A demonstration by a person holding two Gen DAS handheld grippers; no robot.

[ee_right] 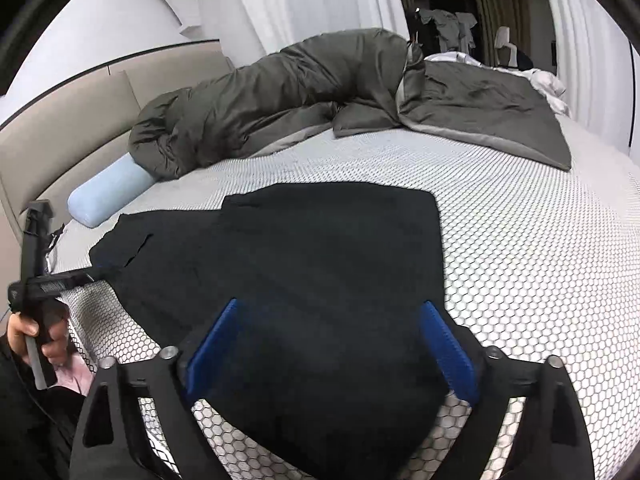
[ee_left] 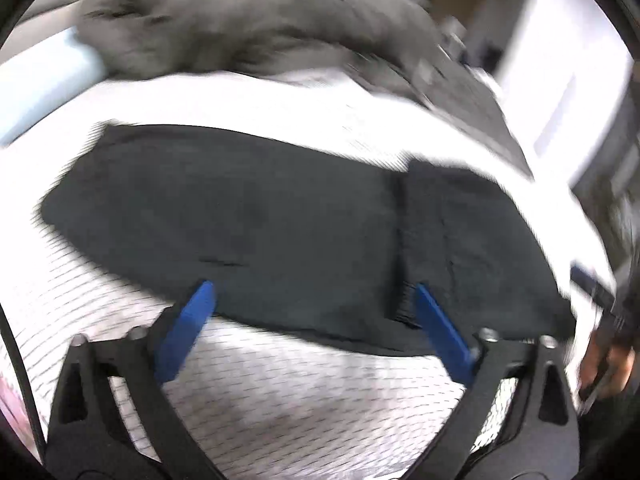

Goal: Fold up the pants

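Note:
Black pants [ee_left: 248, 220] lie flat on the bed, with one end folded over onto the rest; a fold edge [ee_left: 400, 240] shows in the blurred left wrist view. My left gripper [ee_left: 312, 292] is open and empty, its blue fingers [ee_left: 188, 324] just above the pants' near edge. In the right wrist view the pants [ee_right: 304, 264] fill the middle. My right gripper [ee_right: 330, 310] is open and empty, hovering over the folded part. The left gripper also shows at the far left of the right wrist view, near the pants' end [ee_right: 104, 252].
A honeycomb-patterned white mattress cover [ee_right: 540, 280] covers the bed. A crumpled grey duvet [ee_right: 320, 92] lies along the far side. A pale blue bolster [ee_right: 108, 196] sits by the beige headboard [ee_right: 60, 136]. White curtains hang behind.

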